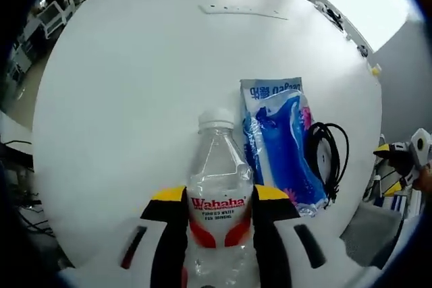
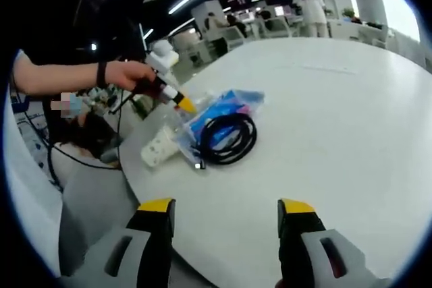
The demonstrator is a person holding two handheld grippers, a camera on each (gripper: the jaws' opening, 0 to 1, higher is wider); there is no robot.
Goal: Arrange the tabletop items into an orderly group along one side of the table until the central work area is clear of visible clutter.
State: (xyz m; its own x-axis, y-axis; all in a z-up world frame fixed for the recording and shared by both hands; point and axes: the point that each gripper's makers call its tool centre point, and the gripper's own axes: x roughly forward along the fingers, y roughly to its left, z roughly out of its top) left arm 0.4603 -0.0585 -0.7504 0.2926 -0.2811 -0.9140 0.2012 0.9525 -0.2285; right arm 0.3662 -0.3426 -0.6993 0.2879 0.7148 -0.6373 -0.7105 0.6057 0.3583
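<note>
The clear plastic water bottle with a white cap and red label (image 1: pixel 219 193) is clamped between the fingers of the left gripper (image 1: pixel 219 217) and is held at the near edge of the round white table (image 1: pixel 135 85), just beside the blue printed plastic pouch (image 1: pixel 280 139). The coiled black cable (image 1: pixel 329 156) lies against the pouch's far side. The bottle is best set down parallel to the pouch, close beside it, and released only once it rests steady.

In the right gripper view, the right gripper (image 2: pixel 226 217) is seen with its fingers apart and empty, well clear of the group. That view also reveals the hand (image 2: pixel 125 72) carrying the left gripper and the table edge beside the group. The label text is legible in the left gripper view.
</note>
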